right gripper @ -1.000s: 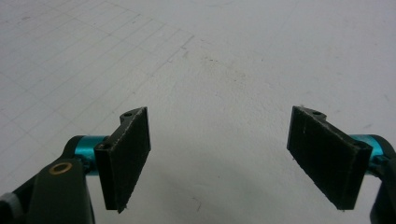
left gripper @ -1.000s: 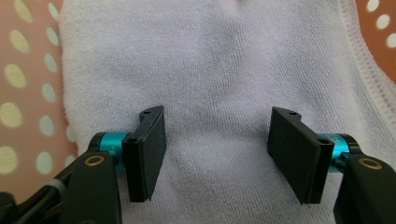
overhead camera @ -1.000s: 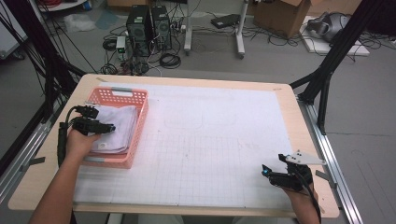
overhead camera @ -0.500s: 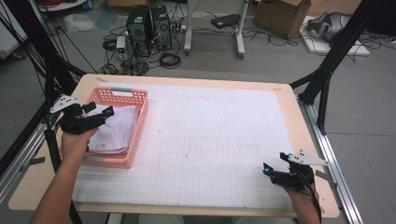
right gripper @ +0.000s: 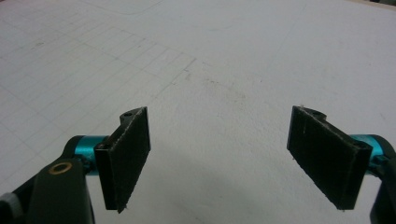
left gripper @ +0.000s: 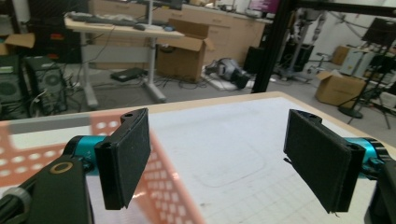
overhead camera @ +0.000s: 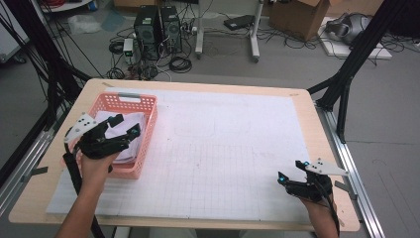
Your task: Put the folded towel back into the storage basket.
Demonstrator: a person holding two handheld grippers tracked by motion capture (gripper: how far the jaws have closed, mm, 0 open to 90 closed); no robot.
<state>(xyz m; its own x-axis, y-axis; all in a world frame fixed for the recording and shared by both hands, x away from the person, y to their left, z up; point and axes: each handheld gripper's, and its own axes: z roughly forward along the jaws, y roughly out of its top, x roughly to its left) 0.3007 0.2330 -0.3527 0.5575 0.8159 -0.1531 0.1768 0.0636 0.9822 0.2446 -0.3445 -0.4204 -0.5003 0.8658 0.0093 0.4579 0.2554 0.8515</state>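
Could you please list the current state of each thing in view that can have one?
Left gripper: open, nothing between its jaws, raised over the basket; the jaws have just been opening.
Right gripper: open, nothing between its jaws, near the table's front right corner.
Pink basket: upright on the table, holding white folded cloth.
White cloth: lying inside the basket, not gripped.

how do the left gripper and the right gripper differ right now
The left gripper is raised over the pink basket, which holds folded white cloth; the right gripper sits low at the near right part of the table, over bare gridded paper. The left gripper's own view looks level across the room; the right gripper's looks down at the paper. Both have open jaws with nothing between them.
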